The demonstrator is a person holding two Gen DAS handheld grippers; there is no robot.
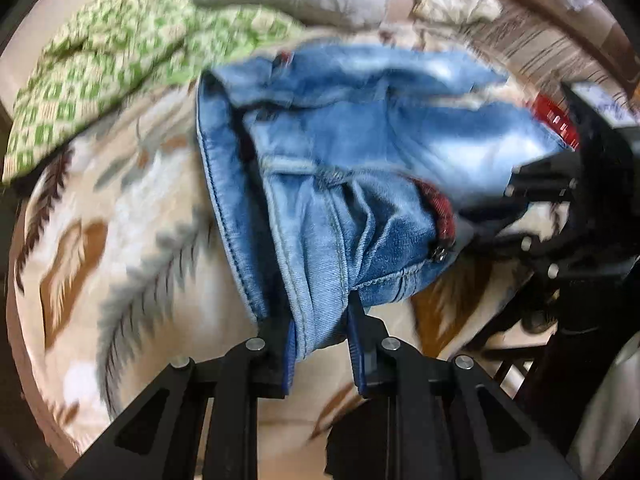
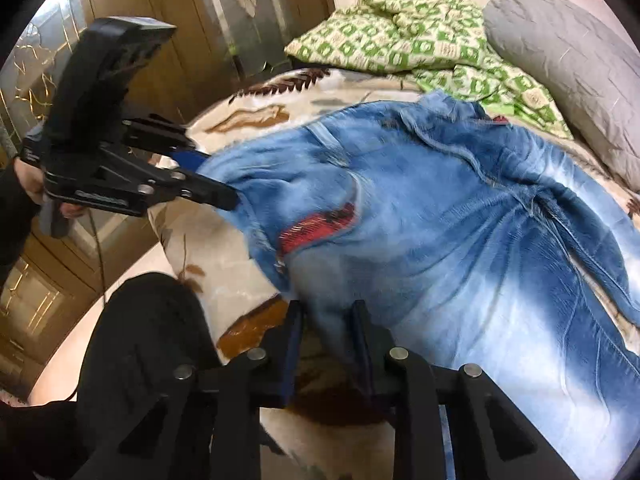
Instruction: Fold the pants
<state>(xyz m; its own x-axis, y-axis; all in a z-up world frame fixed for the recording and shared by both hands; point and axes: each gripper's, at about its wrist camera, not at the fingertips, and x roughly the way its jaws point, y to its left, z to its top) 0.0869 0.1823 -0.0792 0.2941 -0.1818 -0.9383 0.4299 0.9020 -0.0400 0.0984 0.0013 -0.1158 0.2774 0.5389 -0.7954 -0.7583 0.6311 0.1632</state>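
left tool (image 1: 320, 340): clamped on jeans (image 1: 340, 168) | right tool (image 1: 516, 188): gripping jeans

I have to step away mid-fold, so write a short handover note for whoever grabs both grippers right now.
Left gripper: shut on the jeans at the waist end.
Right gripper: shut on the same end, further along.
Jeans: waist end lifted off the patterned blanket, legs trailing toward the green quilt and grey pillow.
Done: both grips taken.
Left: no fold visible yet; lay flat, then fold.

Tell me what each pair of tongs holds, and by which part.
Both hold the jeans at the waist end. Left tongs pinch a bunched denim edge; right tongs grip the edge below the red patch.
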